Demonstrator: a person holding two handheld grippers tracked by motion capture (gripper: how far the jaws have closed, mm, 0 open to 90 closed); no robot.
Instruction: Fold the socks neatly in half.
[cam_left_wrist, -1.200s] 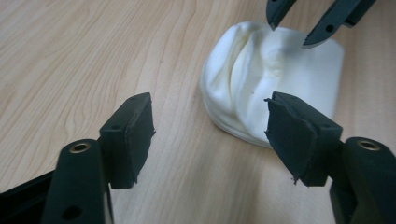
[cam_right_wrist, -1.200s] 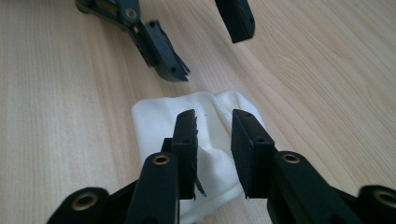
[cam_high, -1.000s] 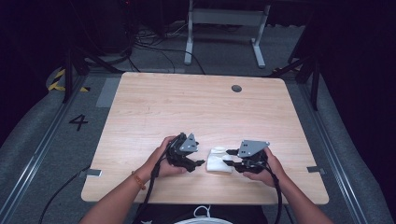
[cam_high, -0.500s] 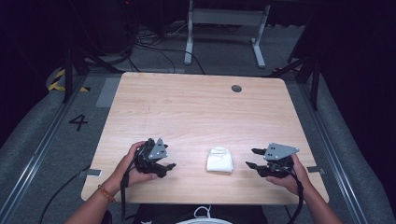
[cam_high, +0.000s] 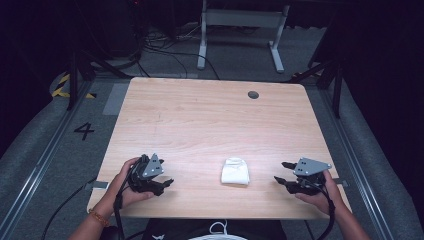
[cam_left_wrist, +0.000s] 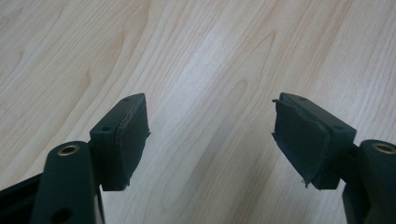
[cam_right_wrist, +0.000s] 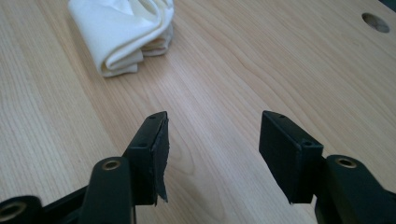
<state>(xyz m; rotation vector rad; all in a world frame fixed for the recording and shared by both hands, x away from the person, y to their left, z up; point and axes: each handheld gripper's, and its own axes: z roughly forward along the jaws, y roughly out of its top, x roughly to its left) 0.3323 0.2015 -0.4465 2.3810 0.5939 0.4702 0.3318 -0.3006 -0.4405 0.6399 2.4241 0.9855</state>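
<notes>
1. Your left tongs sit at about 7 o'clock on the bench, jaws apart, with bare wood between them in the left gripper view.
2. Your right tongs sit at about 5 o'clock, jaws apart and empty; they have just been opening, and nothing lies between them in the right gripper view.
3. The folded white cloth lies flat near the front edge at 6 o'clock, between the two tongs and well apart from both. In the right gripper view it sits at 11 o'clock, ahead of the jaws.
4. Change noted: a second ago both tongs were at the cloth, one on each side. You have since drawn them outward toward the front corners; the cloth stayed put.
5. Reading: the cloth looks released in its folded state, so the fold appears finished and your hands are clearing away.
</notes>
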